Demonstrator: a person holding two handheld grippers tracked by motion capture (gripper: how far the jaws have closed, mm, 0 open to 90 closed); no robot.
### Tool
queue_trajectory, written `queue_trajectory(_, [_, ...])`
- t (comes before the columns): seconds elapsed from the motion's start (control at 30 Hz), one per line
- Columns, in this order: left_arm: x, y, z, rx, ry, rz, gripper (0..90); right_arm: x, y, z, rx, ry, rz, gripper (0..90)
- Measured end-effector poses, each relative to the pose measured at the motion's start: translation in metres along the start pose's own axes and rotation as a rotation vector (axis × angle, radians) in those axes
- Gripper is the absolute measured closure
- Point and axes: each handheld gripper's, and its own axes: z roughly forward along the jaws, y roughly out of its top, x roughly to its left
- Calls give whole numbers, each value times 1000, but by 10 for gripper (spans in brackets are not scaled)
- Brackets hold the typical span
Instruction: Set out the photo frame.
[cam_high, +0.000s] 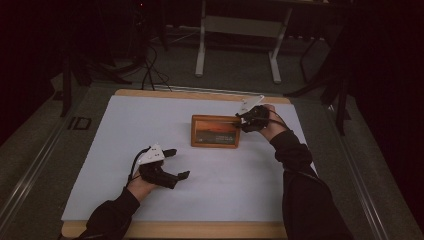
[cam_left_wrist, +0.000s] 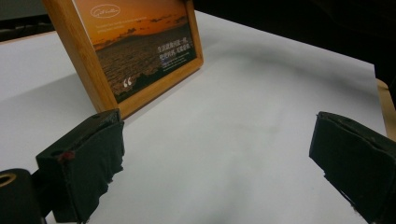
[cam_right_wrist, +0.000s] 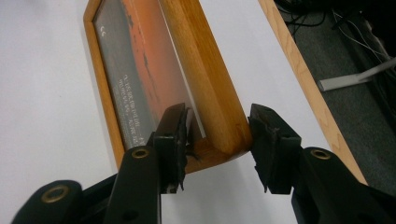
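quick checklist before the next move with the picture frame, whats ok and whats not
1. picture frame standing upright on the white sheet: ok.
2. right gripper straddles the frame's corner, one of its fingers on the glass side and the other behind: ok.
3. Firm grip by the right gripper: cannot tell; both fingers sit against the wood, but whether they press is unclear.
4. left gripper open and holding nothing: ok.
5. Left gripper apart from the frame, over bare sheet nearer the person: ok.
6. Frame's rear stand set out: cannot tell, hidden.
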Motion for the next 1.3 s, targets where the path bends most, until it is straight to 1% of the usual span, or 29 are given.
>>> queue_trajectory(0.1, [0,0,0,2,-1,1,36,-1,2,1,5,-12,-29,575])
queue_trajectory(0.17, [0,-1,0,3,-4,-3,35,-2,2,2,5,-13,-34,576])
queue_trajectory(0.23, [0,-1,0,3,-4,-6,36,-2,3,2,2,-16,-26,577])
queue_trajectory(0.3, [0,-1,0,4,-4,-5,36,-3,3,2,-2,-16,4,576])
queue_trajectory(0.33, [0,-1,0,5,-4,-4,35,-2,3,2,-2,-28,26,572])
queue_trajectory(0.37, [0,-1,0,5,-3,-2,36,-1,4,1,-7,-37,28,566])
queue_trajectory(0.43, [0,-1,0,1,-4,-6,35,1,3,0,-40,-37,32,560])
queue_trajectory(0.47, [1,-1,0,3,-4,-6,35,1,3,0,-45,-38,54,555])
queue_trajectory(0.5, [1,-1,-1,1,-2,-7,36,1,4,-1,-44,-41,66,530])
queue_trajectory(0.57, [1,-1,-1,1,-1,-8,36,1,4,-4,-62,-59,77,499])
queue_trajectory(0.63, [1,-1,-1,2,1,-7,35,1,4,-7,-78,-66,116,428])
queue_trajectory(0.67, [1,-2,-1,2,0,-6,36,1,4,-9,-86,-69,135,420])
queue_trajectory(0.7, [1,-2,-1,4,3,-4,36,0,4,-10,-96,-62,152,396])
queue_trajectory(0.73, [1,-2,-1,4,3,-4,36,1,3,-12,-101,-60,172,352])
queue_trajectory(0.77, [0,-2,-1,5,2,-2,36,2,2,-14,-114,-69,193,322])
queue_trajectory(0.8, [-1,-2,-1,7,3,-1,35,3,2,-14,-123,-69,206,299])
queue_trajectory(0.83, [-1,-2,-1,7,3,-1,35,3,2,-14,-123,-69,206,299])
queue_trajectory(0.87, [-1,-2,-1,8,3,1,35,7,-1,-16,-153,-51,232,252])
queue_trajectory(0.9, [-1,-2,-1,8,4,0,36,8,-3,-16,-158,-29,250,229])
queue_trajectory(0.93, [-1,-2,-1,10,5,1,35,10,-4,-16,-163,-19,262,201])
queue_trajectory(1.0, [-2,-2,-1,8,3,1,35,15,-6,-15,-158,-17,269,191])
queue_trajectory(1.07, [-2,-2,-1,9,4,6,35,20,-9,-16,-184,-7,297,143])
queue_trajectory(1.17, [-3,-2,-1,9,3,9,35,27,-13,-18,-195,6,326,134])
queue_trajectory(1.2, [-3,-2,-2,9,2,10,36,29,-15,-19,-207,10,334,133])
queue_trajectory(1.27, [-4,-2,-2,9,2,10,35,35,-19,-20,-222,-8,340,119])
queue_trajectory(1.3, [-4,-2,-1,9,3,10,35,38,-21,-21,-229,-7,345,121])
